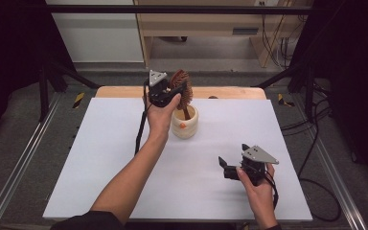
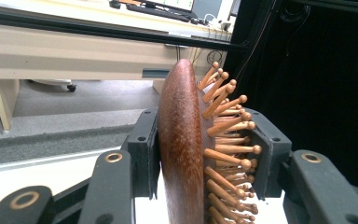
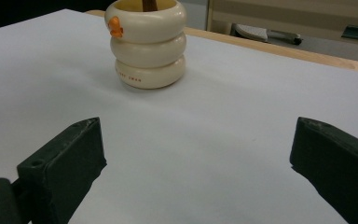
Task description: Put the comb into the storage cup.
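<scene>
- We see the left gripper raised near the far edge of the white table, its jaws clamped on the head of a wooden hairbrush: one pad against the smooth back, the other against the pegs.
- Just below that gripper stands a cream ribbed holder; the brush handle goes down into its mouth, with the head above the rim.
- The holder carries a small orange mark near its top and, as far as we can see, holds just the handle.
- Our right gripper sits near the table's front right, jaws wide apart with nothing between them.
- Bare white surface stretches between the right gripper and the holder ahead of it.
</scene>
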Available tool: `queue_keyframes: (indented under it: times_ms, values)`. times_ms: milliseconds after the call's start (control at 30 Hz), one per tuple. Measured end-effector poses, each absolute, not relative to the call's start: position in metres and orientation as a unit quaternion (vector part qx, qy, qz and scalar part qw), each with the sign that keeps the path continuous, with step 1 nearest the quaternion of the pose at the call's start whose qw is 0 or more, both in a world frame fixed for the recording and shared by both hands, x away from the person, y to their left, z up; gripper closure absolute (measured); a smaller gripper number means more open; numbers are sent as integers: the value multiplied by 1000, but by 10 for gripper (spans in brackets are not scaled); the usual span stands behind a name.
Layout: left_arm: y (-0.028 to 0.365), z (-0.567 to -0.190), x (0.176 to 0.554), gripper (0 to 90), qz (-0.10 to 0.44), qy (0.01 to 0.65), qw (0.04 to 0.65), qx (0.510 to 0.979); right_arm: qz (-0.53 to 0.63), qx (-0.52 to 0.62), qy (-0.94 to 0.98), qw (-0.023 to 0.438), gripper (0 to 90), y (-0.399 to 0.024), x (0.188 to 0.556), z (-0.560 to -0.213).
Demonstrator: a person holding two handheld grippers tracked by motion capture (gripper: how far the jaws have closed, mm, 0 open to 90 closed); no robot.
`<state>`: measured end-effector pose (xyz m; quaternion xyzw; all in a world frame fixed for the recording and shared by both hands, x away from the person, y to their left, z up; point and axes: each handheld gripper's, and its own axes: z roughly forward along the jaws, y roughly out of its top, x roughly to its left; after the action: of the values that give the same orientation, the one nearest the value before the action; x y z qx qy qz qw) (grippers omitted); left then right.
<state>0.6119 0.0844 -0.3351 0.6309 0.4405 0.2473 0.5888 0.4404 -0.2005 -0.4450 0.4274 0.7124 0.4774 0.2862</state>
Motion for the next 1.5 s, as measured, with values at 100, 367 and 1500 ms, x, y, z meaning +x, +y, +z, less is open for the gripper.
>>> queue_keyframes:
  times_ms: [100, 367, 1500]
  values:
    - [84, -336, 612, 518, 246, 442, 589, 630, 478, 428, 712, 286, 34, -201, 440, -445]
    - [86, -339, 612, 518, 240, 447, 592, 626, 477, 427, 713, 286, 34, -200, 440, -445]
    - [89, -352, 613, 518, 221, 465, 600, 612, 477, 426, 714, 285, 34, -200, 441, -445]
